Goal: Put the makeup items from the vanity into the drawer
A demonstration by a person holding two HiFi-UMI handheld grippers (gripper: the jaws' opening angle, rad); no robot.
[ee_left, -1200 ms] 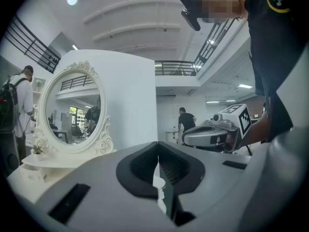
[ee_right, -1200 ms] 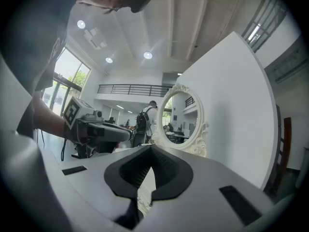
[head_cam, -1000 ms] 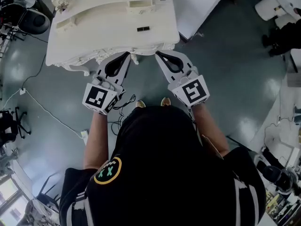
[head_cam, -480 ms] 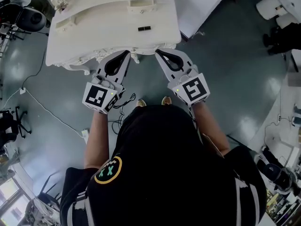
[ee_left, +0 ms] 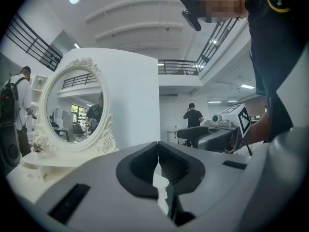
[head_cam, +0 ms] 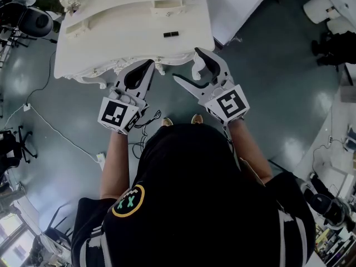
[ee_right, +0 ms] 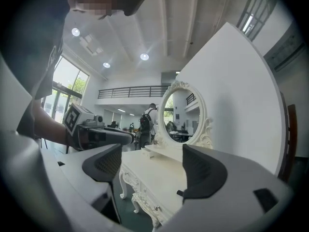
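The white vanity [head_cam: 111, 43] stands in front of me, and a small dark makeup item [head_cam: 171, 34] lies on its top. My left gripper [head_cam: 151, 65] hovers just before the vanity's front edge, jaws shut and empty; its pads [ee_left: 166, 166] meet in the left gripper view. My right gripper [head_cam: 187, 67] is beside it at the same edge. Its jaws are opening with nothing between them, and the vanity top [ee_right: 154, 175] shows through the gap. The carved drawer front [ee_right: 145, 202] with its knob is closed. An oval mirror [ee_right: 186, 112] stands at the back of the vanity.
Cables [head_cam: 39, 121] run over the dark green floor at left. Black equipment [head_cam: 33, 21] sits by the vanity's left end, and a white panel [head_cam: 239, 4] stands behind on the right. People [ee_left: 194, 117] stand far off in the hall.
The right gripper's jaws, shut in both earlier frames, now stand apart. The left gripper has stayed in place, shut.
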